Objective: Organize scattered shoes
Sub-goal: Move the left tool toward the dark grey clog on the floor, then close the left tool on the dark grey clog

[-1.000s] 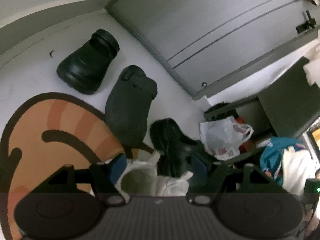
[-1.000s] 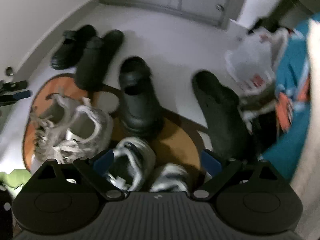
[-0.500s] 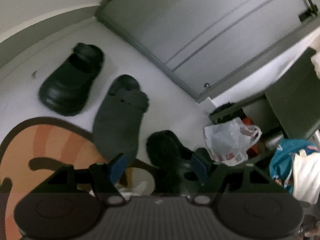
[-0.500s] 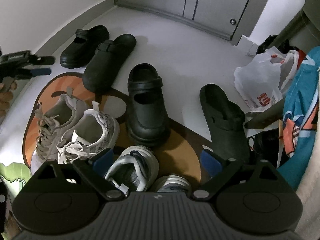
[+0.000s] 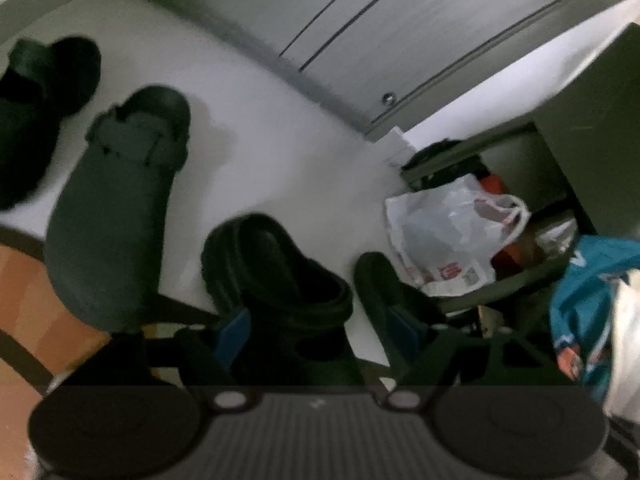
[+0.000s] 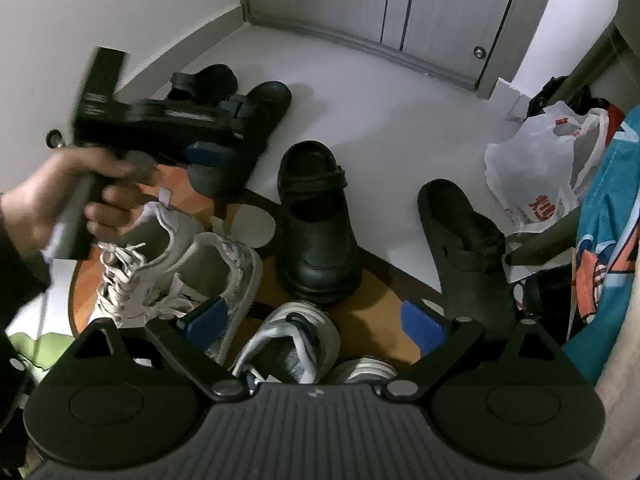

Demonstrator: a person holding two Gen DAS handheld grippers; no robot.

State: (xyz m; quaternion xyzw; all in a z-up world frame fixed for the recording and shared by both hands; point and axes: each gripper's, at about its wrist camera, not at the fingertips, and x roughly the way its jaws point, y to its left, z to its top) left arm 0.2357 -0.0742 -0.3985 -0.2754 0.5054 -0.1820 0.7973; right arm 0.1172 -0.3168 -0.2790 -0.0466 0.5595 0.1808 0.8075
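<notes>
Here, an entryway floor point(image 6: 360, 92) with scattered shoes.

Left gripper point(image 5: 316, 326): jaws spread wide, nothing held; a black strap clog point(image 5: 280, 276) lies between its blue-padded fingers point(image 5: 230, 332), whether touching cannot be told. In the right wrist view this gripper point(image 6: 208, 152) is held in a person's hand point(image 6: 80, 196) above the left side of the mat.

Right gripper point(image 6: 316, 320): jaws wide apart, empty, above a grey-and-white sneaker point(image 6: 292, 344); a second grey-and-white sneaker point(image 6: 366, 370) sits just beside it, mostly hidden by the gripper body.

Black strap clog, right wrist view point(image 6: 316, 228): upright, toe on the orange mat point(image 6: 384, 300), heel on the bare floor.

Dark slip-on point(image 6: 464, 248): right of that clog, apart from it, near the white plastic bag point(image 6: 532, 172).

Second dark slip-on point(image 5: 116, 208): toe over the mat edge, beside another black clog point(image 5: 36, 112) at the far left.

Pair of white lace-up sneakers point(image 6: 180, 276): side by side on the mat's left half.

Teal cloth point(image 6: 612, 232): along the right edge.

Closed grey doors point(image 6: 436, 8): at the far end.
</notes>
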